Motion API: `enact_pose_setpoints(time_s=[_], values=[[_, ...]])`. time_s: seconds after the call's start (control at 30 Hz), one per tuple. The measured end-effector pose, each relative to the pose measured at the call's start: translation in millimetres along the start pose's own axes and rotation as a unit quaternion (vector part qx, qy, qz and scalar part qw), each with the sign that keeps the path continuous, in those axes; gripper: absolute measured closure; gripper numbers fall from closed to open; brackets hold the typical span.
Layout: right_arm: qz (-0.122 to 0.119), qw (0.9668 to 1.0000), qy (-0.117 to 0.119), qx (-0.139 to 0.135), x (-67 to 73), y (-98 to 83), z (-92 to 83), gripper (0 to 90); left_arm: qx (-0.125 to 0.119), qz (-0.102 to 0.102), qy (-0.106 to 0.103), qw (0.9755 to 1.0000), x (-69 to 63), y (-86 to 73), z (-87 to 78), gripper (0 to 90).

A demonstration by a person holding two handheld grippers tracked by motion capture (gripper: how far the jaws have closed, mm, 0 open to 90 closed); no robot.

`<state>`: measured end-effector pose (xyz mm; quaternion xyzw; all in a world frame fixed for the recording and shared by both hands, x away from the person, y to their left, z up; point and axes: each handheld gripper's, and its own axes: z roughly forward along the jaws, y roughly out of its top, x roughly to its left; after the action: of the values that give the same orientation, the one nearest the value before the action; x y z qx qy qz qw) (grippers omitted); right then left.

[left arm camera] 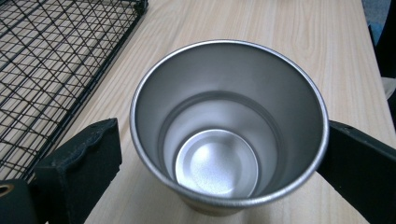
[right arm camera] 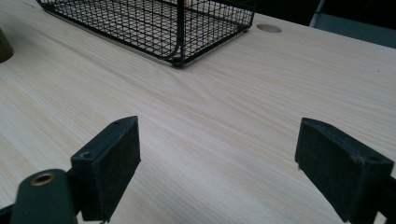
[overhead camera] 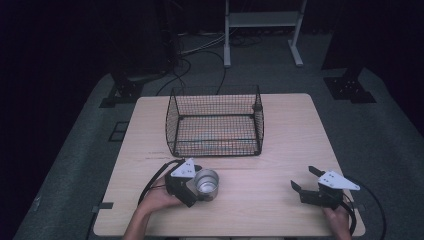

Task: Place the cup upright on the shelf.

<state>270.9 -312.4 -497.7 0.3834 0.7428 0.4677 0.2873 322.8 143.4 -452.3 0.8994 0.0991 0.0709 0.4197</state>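
The left gripper (overhead camera: 200, 186) is pinching a steel cup (overhead camera: 206, 183) between its jaws, at six o'clock from the wire basket (overhead camera: 216, 122) on the table (overhead camera: 290, 125). At three o'clock from the cup, the right gripper (overhead camera: 304, 180) is hovering with jaws spread, holding nothing.

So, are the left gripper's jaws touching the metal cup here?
Cannot tell. In the left gripper view the left gripper has a jaw on each side of the metal cup, but contact isn't plain on either.
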Motion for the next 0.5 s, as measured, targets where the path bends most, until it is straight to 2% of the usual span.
enact_pose_setpoints(time_s=[0.2,0.5], values=[[0.0,1.0,0.0,0.0,0.0,0.0,0.0,13.4,0.015,-0.001,-0.014,0.9998,-0.1,0.2,7.4,1.7],[0.0,1.0,0.0,0.0,0.0,0.0,0.0,13.4,0.017,0.0,-0.027,0.9995,2.0,5.3,10.2,10.6]])
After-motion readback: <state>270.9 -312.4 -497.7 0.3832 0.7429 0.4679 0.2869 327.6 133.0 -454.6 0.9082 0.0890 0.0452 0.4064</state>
